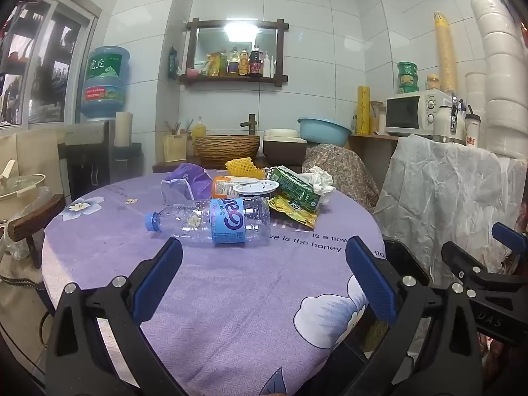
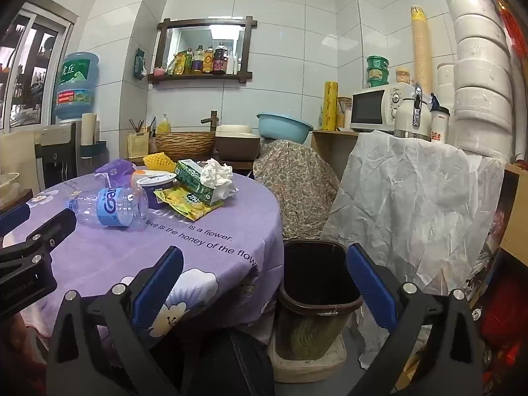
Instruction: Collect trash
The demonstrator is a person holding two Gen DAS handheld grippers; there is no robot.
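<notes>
Both hand-held grippers [image 1: 264, 260] [image 2: 264, 267] wide apart, empty

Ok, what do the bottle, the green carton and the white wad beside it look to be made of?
Bottle: clear thin plastic, glossy; the cloth shows through it, with a blue cap and label. Green carton: printed paperboard, probably coated, with creased flat faces. White wad: crumpled tissue or paper napkin, matte with soft folds.

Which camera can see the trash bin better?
The right wrist view. There the dark trash bin stands whole beside the purple table, and you look right into its open top. The left wrist view shows only a dark piece of the bin's rim, peeking out past the table edge behind one finger.
</notes>
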